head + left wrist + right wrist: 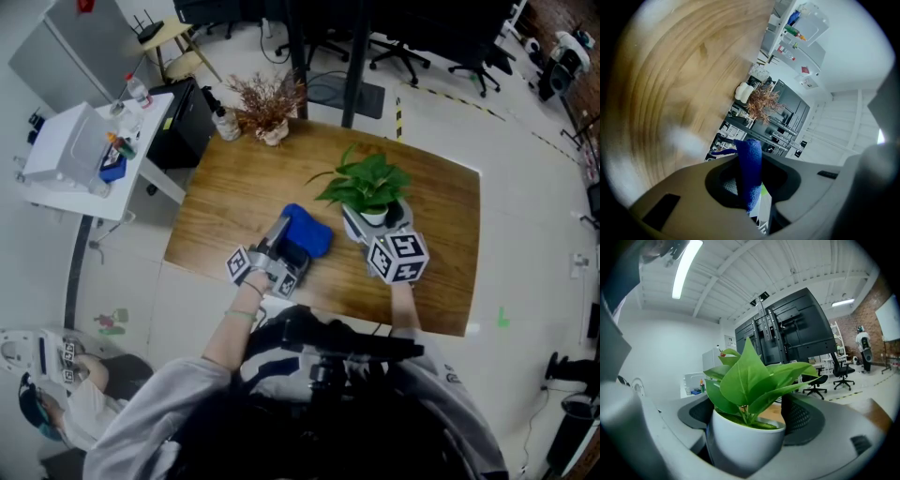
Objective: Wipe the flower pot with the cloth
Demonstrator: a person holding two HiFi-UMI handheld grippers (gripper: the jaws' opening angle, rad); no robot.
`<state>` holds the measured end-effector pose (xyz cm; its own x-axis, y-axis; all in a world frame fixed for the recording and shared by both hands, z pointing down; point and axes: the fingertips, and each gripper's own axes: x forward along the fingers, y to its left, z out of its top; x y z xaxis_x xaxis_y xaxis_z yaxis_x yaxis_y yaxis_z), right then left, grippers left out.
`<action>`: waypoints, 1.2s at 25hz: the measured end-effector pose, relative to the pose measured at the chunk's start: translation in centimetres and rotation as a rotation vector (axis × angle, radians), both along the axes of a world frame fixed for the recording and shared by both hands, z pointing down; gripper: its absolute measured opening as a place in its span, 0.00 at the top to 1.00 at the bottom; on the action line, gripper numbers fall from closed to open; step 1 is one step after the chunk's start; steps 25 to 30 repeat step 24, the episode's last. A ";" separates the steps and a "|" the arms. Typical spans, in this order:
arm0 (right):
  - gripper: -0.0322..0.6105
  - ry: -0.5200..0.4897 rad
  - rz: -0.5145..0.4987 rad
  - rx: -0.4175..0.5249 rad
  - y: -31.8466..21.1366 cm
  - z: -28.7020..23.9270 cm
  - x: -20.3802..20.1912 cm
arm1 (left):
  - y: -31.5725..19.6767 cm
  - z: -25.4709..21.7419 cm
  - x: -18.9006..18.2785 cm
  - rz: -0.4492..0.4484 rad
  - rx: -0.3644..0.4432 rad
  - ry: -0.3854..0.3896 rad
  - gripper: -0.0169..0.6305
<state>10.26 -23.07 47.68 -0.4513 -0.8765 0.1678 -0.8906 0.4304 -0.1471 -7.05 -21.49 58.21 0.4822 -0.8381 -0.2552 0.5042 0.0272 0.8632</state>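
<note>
Left gripper (289,246) has its jaws pinched tight on the blue cloth (750,173), and a fold of it stands up between them, low over the wooden table (225,197). Over on the other side, the right gripper (367,225) has its jaws clasped on either side of the white flower pot (745,441), green leaves fanning out above the rim. The pot is near the table's middle, just beside the cloth.

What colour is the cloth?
The cloth is deep blue, seen best in the left gripper view.
</note>
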 end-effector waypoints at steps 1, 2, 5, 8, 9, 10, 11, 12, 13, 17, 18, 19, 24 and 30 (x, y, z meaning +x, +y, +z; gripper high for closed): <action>0.25 0.021 -0.008 0.005 0.1 0.1 -0.2 | 0.0 0.0 0.0 0.000 -0.001 -0.001 0.87; 0.25 0.033 -0.016 0.008 0.2 0.1 -0.3 | 0.0 0.1 0.0 0.000 -0.001 -0.001 0.87; 0.25 0.039 -0.030 0.007 0.2 0.1 -0.6 | 0.1 0.0 0.1 0.000 -0.001 -0.002 0.87; 0.25 0.040 -0.034 0.005 0.3 0.1 -0.7 | 0.1 0.0 0.1 0.001 -0.001 -0.004 0.87; 0.25 0.040 -0.033 0.004 0.3 0.1 -0.7 | 0.1 0.1 0.1 0.001 0.000 -0.006 0.87; 0.25 0.039 -0.032 0.004 0.2 0.1 -0.7 | 0.1 0.2 0.1 0.000 -0.001 -0.007 0.87; 0.25 0.039 -0.030 0.003 0.2 0.1 -0.6 | 0.0 0.2 0.1 0.000 -0.001 -0.007 0.87; 0.25 0.038 -0.029 0.003 0.2 0.1 -0.6 | 0.0 0.1 0.1 -0.001 -0.001 -0.006 0.87; 0.25 0.037 -0.028 0.003 0.1 0.1 -0.5 | 0.0 0.1 0.1 -0.002 -0.002 -0.005 0.87; 0.25 0.036 -0.027 0.001 0.0 0.2 -0.4 | 0.0 0.2 0.2 -0.001 -0.003 -0.009 0.87; 0.25 0.035 -0.025 0.001 0.0 0.2 -0.3 | 0.0 0.2 0.2 -0.001 -0.003 -0.009 0.87; 0.25 0.033 -0.023 0.002 -0.1 0.1 -0.3 | 0.0 0.1 0.3 -0.001 -0.002 -0.008 0.87; 0.25 0.030 -0.018 0.002 -0.2 -0.1 0.1 | -0.1 -0.1 0.5 0.000 -0.005 -0.009 0.87; 0.25 0.030 -0.018 0.002 -0.2 -0.1 0.1 | -0.1 -0.1 0.5 0.000 -0.005 -0.009 0.87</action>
